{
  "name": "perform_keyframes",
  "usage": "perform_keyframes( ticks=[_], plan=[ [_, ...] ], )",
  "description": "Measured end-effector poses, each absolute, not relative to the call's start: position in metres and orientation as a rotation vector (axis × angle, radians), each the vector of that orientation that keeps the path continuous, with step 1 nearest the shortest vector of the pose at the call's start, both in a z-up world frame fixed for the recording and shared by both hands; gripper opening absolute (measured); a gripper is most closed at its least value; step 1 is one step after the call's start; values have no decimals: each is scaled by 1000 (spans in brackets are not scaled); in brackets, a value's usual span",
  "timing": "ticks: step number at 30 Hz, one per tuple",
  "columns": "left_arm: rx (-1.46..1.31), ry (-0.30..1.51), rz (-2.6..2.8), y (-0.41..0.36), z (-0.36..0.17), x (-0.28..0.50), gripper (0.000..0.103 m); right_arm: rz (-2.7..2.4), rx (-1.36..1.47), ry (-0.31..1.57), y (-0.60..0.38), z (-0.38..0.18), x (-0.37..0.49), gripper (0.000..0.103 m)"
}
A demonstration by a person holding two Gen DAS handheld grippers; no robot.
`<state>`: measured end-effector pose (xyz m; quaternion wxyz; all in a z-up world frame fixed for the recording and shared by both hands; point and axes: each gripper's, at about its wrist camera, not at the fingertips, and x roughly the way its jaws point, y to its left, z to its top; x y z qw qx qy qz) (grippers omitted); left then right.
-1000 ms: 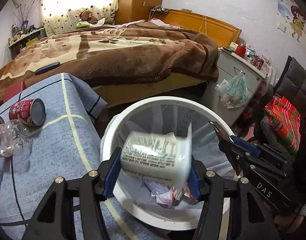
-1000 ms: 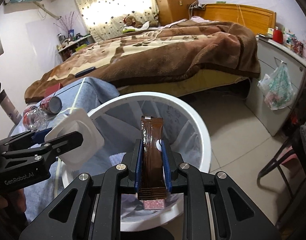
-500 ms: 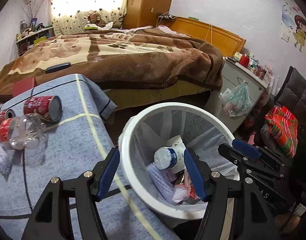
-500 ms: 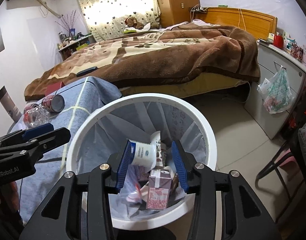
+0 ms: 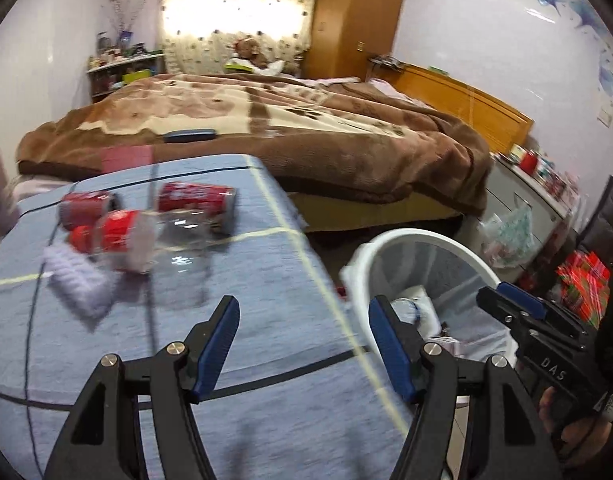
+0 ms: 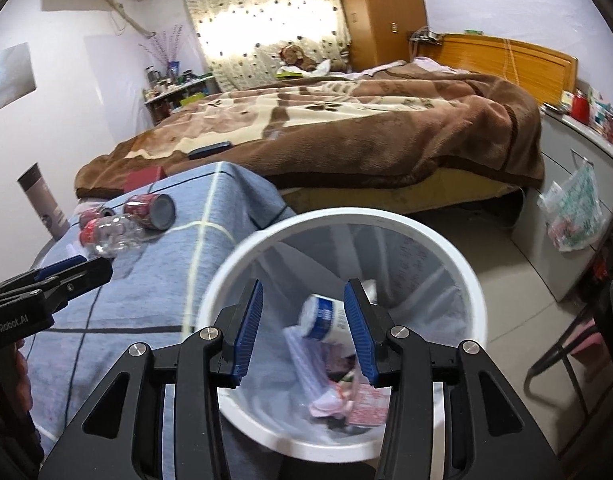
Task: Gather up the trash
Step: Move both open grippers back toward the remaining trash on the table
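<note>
- A table draped in a blue-grey cloth [image 5: 266,360] with pale and dark grid lines is seen at the left of both views; the left wrist view is blurred by motion.
- Near the cloth's far left corner, three pieces of trash are grouped: a small red can [image 5: 86,204], a larger red can [image 5: 196,200] lying on its side, and a clear plastic bottle [image 5: 146,240] with a red label, touching or just beside the cans.
- A crumpled whitish piece [image 5: 76,284] is seen just beside the bottle, toward the near edge; what it is cannot be told.
- The left gripper [image 5: 302,340] is held over the cloth near its right edge, jaws apart, nothing between them.
- A white bin [image 6: 472,280] with a clear liner stands on the floor against the table's right edge; a white pot with blue print [image 6: 326,316], wrappers and a small carton lie in it.
- The right gripper [image 6: 304,328] is held over the bin, jaws apart and empty.
- Behind, a bed with a brown blanket [image 6: 366,132], a wooden headboard [image 6: 506,60], a wardrobe [image 6: 378,12] and a curtained window [image 6: 258,20] are noted.
- At the right, a grey cabinet [image 6: 566,208] with a hanging plastic bag [image 6: 574,208] is recorded.
</note>
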<state>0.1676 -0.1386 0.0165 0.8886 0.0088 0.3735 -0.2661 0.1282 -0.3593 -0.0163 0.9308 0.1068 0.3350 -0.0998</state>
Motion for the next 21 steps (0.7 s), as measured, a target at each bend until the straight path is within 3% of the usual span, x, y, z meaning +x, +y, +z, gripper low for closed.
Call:
perform_keyframes(
  ticks=[21],
  plan=[
    [-108, 799, -253, -1, 2, 223, 71, 64, 65, 684, -263, -6, 201, 44]
  ],
)
